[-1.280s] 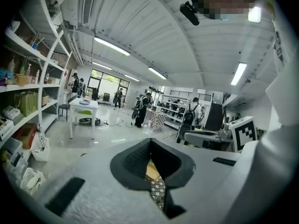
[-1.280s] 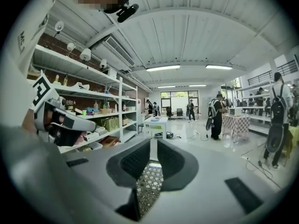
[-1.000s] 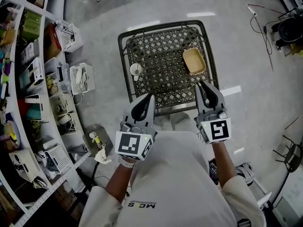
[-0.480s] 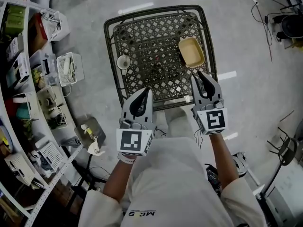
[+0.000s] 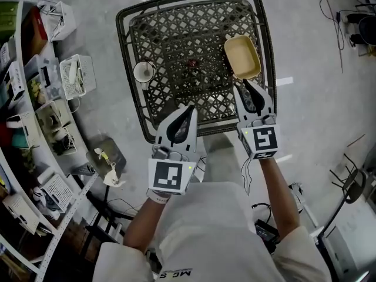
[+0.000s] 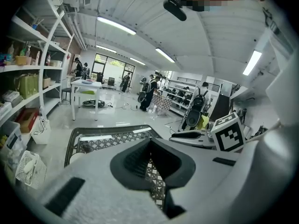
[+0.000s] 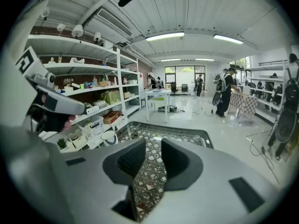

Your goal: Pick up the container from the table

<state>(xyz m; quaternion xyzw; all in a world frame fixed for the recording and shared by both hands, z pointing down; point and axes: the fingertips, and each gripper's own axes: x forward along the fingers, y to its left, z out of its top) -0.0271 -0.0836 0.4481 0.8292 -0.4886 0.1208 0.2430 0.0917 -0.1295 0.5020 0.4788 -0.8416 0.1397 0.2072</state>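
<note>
Nearest the person, the left tool (image 5: 184, 115) hovers over the near edge of the lattice desk (image 5: 176, 40). Its jaws are drawn together to a point and its own view shows nothing caught between the pads, only the mesh below. Beside it, the right tool (image 5: 249, 93) sits a little further forward over the desk's near right corner. Its jaws have just been opening and now stand apart with a clear gap, through which only bare lattice shows, so it holds and touches nothing. Just beyond the right tool's tips lies the container (image 5: 242, 56), a shallow tan tray resting on the desk close to the right rim. It sits straight ahead of that tool and a touch to its left, not yet between the jaws, and it cannot be made out in the right gripper view. Its long axis runs roughly away from the person, leaning slightly to the left at the far end, so the near short end faces the tool. The right hand is plainly the nearer of the two, and a short push forward and down would likely bring the jaws over that near rim. Further left, a small white cup (image 5: 144, 72) stands at the desk's left edge, well apart from the container.
</note>
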